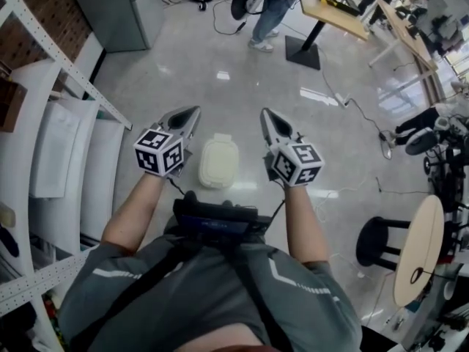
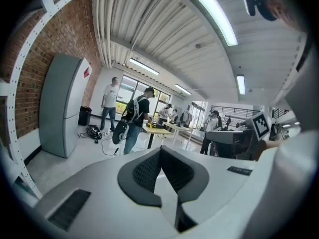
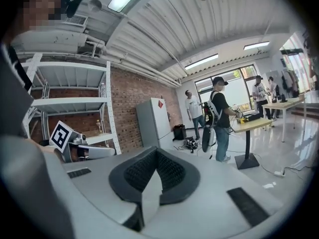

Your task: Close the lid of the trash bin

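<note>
The trash bin [image 1: 218, 161] is a small cream-white bin on the shiny floor, seen from above in the head view, its top looking flat. My left gripper [image 1: 192, 113] is held in the air to the bin's left and my right gripper [image 1: 266, 114] to its right, both well above it and touching nothing. Each has its jaws pressed together with nothing between them. The left gripper view shows the left gripper [image 2: 160, 151] pointing out across the room, and the right gripper view shows the right gripper [image 3: 155, 151] doing the same. Neither of those views shows the bin.
White shelving [image 1: 44, 160] runs along the left and a grey cabinet [image 1: 117, 9] stands at the far left. A person [image 1: 275, 6] stands by a wooden table [image 1: 333, 13] ahead. A round table [image 1: 419, 248] and black stool [image 1: 377, 244] sit right, with cables [image 1: 366, 116] on the floor.
</note>
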`<state>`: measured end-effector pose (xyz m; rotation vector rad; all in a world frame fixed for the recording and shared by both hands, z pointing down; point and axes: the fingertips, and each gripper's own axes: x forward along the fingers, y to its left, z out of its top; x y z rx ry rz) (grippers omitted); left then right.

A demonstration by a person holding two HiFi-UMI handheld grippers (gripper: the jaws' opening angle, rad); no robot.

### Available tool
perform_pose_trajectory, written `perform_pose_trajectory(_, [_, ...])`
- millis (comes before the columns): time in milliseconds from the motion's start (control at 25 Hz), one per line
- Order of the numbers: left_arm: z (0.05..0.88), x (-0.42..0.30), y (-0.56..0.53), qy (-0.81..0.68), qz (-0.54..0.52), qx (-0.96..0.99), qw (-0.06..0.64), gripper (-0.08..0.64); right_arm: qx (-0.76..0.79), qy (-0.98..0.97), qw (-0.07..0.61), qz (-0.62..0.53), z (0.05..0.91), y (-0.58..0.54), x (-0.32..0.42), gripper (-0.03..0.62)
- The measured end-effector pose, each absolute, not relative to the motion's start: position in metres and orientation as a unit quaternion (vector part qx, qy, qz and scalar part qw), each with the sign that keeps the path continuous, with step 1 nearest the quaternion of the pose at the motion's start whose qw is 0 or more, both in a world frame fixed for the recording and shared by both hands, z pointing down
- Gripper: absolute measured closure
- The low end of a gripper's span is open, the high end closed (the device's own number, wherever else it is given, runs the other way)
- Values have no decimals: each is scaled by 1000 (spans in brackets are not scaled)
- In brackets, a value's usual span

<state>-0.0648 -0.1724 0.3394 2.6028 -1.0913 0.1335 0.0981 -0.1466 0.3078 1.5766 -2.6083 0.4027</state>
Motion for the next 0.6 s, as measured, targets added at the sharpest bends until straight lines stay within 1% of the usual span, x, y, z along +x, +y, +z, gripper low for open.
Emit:
perform_pose_trajectory(80, [333,-73,-173,-391,43,907,151,565,507,-850,29,138,305,-144,95,583])
perform_pose_trajectory(240, [319,-75,-178,-388,31,912,131,565,481,-866,59,122,295,-149,90,583])
perform_pose_trajectory(400, [315,-73,-174,-385,40,915,115,565,484,-865,45,125,288,-153,95,584])
perform_pose_trajectory(600, [307,-75,-177,-393,33,912,109,565,492,-861,44,120,284,-156,97,584])
